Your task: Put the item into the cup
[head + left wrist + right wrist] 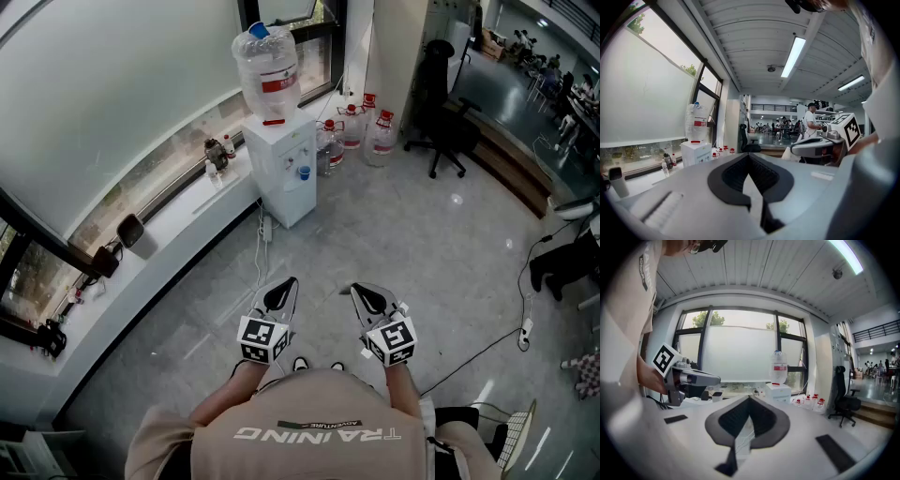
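Head view: person's shirt (309, 433) nearest; left gripper (281, 295) and right gripper (370, 302) side by side over floor (422, 244). No item, no cup.
Left gripper view: jaws closed tip to tip, nothing between; water dispenser (696, 152) far beyond them.
Right gripper view: jaws pressed together, empty.
Task looks unstarted; item unseen, so its place and axis can't be told.

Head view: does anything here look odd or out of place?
Nothing spilled or broken. Oddly, there's nothing to handle: the left tool and right tool hang shut and empty over the floor.
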A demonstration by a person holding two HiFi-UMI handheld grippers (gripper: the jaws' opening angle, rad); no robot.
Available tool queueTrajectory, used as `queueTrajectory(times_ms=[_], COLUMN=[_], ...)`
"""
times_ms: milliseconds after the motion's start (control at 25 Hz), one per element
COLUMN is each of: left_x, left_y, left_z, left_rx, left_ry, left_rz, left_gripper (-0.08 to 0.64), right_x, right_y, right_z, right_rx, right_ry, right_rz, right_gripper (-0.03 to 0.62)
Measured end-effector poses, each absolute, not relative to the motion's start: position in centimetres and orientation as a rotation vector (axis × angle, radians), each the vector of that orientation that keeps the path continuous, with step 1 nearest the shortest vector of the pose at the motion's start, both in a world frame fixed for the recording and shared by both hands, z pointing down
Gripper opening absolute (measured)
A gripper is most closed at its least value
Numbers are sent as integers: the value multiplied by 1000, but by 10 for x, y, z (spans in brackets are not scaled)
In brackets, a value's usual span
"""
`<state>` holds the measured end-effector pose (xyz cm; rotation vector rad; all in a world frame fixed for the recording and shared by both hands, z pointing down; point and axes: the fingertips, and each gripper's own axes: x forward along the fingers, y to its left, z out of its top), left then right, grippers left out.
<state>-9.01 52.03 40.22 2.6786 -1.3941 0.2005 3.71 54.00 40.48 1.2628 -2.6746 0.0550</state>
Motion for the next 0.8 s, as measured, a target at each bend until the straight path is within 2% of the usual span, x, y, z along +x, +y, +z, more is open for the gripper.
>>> queueTrajectory(times_ms=[800], left_x=[-117], left_y=[487], left_z=[421], left_rx=[2614], left_ry=[-1439], left_rz=[219], left_gripper=[8], right_x=[26], right_y=[503], right_z=[417], right_rx=[1260], right_ry=[-2664], right_rz=[81], right_gripper=[11])
